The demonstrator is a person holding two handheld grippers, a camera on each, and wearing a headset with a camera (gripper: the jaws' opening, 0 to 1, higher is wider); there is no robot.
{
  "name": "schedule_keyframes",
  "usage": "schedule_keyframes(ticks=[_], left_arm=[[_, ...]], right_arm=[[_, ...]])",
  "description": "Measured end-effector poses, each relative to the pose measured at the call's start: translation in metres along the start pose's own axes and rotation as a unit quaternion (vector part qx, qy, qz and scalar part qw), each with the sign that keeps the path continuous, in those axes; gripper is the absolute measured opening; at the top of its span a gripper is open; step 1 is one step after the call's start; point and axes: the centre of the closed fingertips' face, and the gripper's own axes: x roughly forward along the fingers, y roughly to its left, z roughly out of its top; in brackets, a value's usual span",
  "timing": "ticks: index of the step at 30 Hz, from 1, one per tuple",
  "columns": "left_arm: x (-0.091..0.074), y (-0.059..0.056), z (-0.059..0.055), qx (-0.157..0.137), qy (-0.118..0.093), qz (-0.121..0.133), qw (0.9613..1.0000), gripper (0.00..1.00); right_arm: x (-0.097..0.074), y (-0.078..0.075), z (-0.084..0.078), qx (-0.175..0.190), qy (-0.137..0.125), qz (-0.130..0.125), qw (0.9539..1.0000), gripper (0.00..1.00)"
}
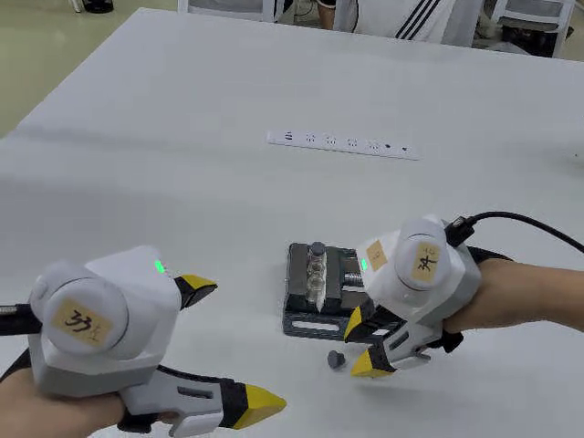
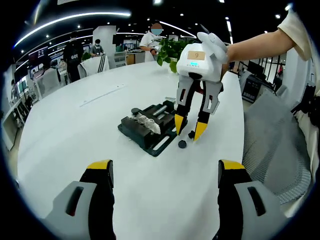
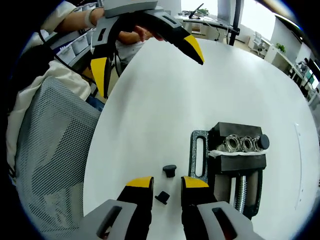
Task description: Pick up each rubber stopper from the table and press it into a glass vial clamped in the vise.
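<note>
My right gripper [image 3: 166,184] jaws narrowly apart, small dark rubber stopper [image 3: 162,197] on the white table [image 3: 150,115] between them, seemingly not gripped, second stopper [image 3: 170,170] just ahead, black vise [image 3: 240,162] holding clear glass vials [image 3: 239,143] to its right, my left gripper [image 2: 165,165] jaws wide apart, empty.

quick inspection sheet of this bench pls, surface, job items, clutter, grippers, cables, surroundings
surface: white table, looks clean.
job's things: vise clamps three glass vials in a row; the end one is stoppered, two are open. Two loose rubber stoppers lie on the table beside the vise.
clutter: nothing seen.
grippers: right gripper is narrowly open with one loose stopper between its jaws, apparently not pinched. left gripper is wide open, holds nothing and sits back from the vise.
cables: black cable runs from the right gripper; power strip lies farther across the table.
surroundings: mesh chair; a seated person at the far edge.
</note>
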Motion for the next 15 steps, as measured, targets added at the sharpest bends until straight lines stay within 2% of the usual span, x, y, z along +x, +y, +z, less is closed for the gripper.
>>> schedule_keyframes(ticks=[6, 15], left_arm=[[-0.001, -0.001, -0.001, -0.003, -0.001, 0.000, 1.0000, 0.84], [-0.002, -0.001, -0.003, -0.007, -0.003, 0.002, 1.0000, 0.84]], right_arm=[[0.004, 0.000, 0.007, -0.007, 0.000, 0.003, 1.0000, 0.18], [0.010, 0.000, 0.011, -0.026, 0.016, 0.008, 0.9995, 0.16]])
